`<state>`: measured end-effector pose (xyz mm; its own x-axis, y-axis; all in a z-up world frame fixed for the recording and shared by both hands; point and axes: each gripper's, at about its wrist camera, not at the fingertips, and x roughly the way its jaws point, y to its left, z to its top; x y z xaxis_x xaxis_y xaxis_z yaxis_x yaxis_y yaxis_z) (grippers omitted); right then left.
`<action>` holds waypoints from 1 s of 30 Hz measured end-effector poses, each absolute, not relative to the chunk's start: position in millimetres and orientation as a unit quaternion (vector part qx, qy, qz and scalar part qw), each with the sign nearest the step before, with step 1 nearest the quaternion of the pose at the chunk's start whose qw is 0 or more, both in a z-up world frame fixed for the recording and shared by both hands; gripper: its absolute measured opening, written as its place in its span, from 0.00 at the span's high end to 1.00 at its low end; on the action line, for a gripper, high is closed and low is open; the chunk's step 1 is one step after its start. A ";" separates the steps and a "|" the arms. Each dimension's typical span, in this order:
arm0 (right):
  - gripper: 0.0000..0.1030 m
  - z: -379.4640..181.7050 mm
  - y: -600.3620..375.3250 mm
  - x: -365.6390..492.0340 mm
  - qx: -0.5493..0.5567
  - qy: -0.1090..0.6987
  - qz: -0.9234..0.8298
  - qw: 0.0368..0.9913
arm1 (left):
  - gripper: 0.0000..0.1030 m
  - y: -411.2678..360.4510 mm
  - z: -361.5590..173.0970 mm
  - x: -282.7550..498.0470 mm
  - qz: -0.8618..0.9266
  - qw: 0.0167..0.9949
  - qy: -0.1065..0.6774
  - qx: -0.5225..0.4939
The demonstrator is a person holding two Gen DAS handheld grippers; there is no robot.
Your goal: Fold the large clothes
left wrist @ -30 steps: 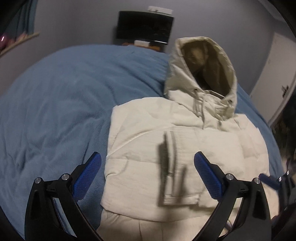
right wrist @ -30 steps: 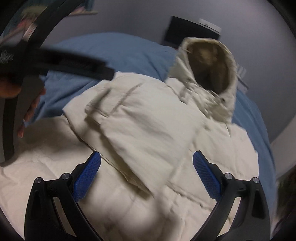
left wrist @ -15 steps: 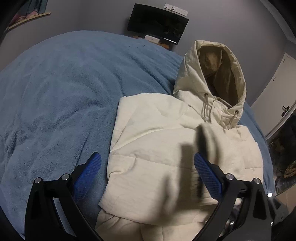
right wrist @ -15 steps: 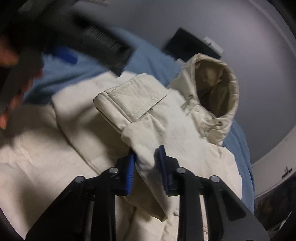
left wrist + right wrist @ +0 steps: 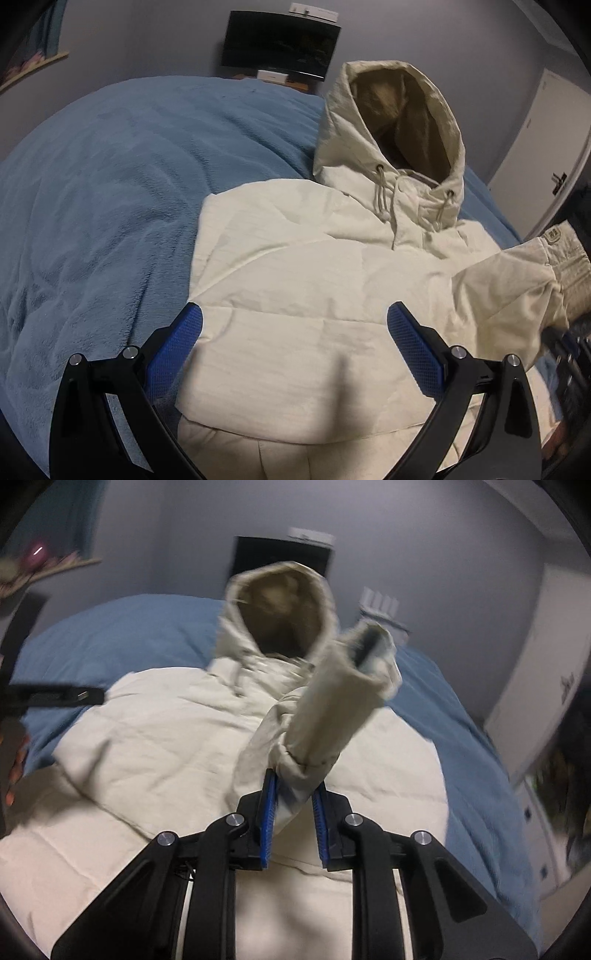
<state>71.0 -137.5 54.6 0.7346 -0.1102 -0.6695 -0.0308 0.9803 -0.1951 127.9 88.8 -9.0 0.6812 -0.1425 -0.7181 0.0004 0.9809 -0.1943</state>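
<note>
Here, the scene by its risks:

Garment: a cream, quilted, hooded puffer jacket [image 5: 317,302] lies front-up on the blue fleece bedspread [image 5: 103,206], toward its right edge, hood [image 5: 399,122] propped up at the far end.

Right claw: the right gripper [image 5: 293,812] is clamped on the bunched fabric of the jacket's cream sleeve [image 5: 332,716], just behind the cuff [image 5: 373,646], and holds it lifted above the chest panel; the view is blurred.

Left claw: the left gripper [image 5: 293,347] is spread wide with nothing between its blue pads [image 5: 173,350], hovering over the jacket's lower left part.

Slip risk: the grip takes only a small twist of slick, puffy cloth, so I judge the sleeve could slide out under its own weight.

Drag risk: with nothing pinning the body, a pull on the sleeve may tow the whole jacket toward the bedspread's right edge and undo the flat lay.

Fold risk: the padded sleeve looks springy; laid across the chest, it may bounce back or land crooked, leaving a lumpy fold.

Hood risk: the upright hood may topple onto the chest if the body shifts.

Snag risk: drawstrings [image 5: 384,199] hang loose near the collar and could catch a passing finger.
</note>
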 end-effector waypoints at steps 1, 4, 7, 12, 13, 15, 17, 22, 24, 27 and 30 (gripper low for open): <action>0.84 52.5 -147.2 72.6 -0.082 0.370 -0.027 0.925 | 0.06 87.5 -10.0 127.4 -0.040 0.912 0.399 -0.085; 0.84 35.8 -182.8 77.4 -0.007 0.405 -0.039 0.914 | 0.06 81.1 -14.0 128.7 -0.042 0.910 0.406 -0.075; 0.84 9.7 -212.5 80.4 0.083 0.449 -0.044 0.889 | 0.06 76.3 -16.8 128.6 -0.045 0.908 0.410 -0.064; 0.55 -6.4 -242.0 77.9 0.191 0.466 -0.052 0.862 | 0.06 67.5 -20.6 129.2 -0.050 0.906 0.418 -0.046; 0.44 -4.7 -245.2 75.5 0.202 0.458 -0.056 0.864 | 0.06 66.0 -20.9 129.0 -0.053 0.906 0.419 -0.044; 0.43 -2.3 -256.3 72.2 0.226 0.442 -0.063 0.866 | 0.06 63.2 -21.4 128.5 -0.058 0.905 0.420 -0.037; 0.43 -5.8 -264.6 74.5 0.237 0.440 -0.068 0.863 | 0.06 59.6 -21.6 128.1 -0.060 0.905 0.420 -0.031; 0.70 -8.1 -280.0 74.1 0.257 0.424 -0.083 0.864 | 0.06 54.6 -21.9 127.0 -0.065 0.905 0.419 -0.019; 0.77 0.1 -281.5 71.2 0.244 0.411 -0.093 0.874 | 0.06 54.2 -21.3 126.7 -0.065 0.906 0.419 -0.018; 0.80 14.0 -279.0 64.8 0.218 0.398 -0.106 0.885 | 0.06 54.0 -20.6 125.9 -0.067 0.905 0.419 -0.020; 0.80 16.1 -283.9 61.4 0.207 0.398 -0.126 0.885 | 0.06 54.4 -22.0 126.4 -0.068 0.904 0.422 -0.021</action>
<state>61.4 -283.9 16.1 0.6517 -0.0581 -0.7563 0.3874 0.8827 0.2661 126.4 54.4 -22.0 0.6354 -0.1397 -0.7595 0.1047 0.9900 -0.0946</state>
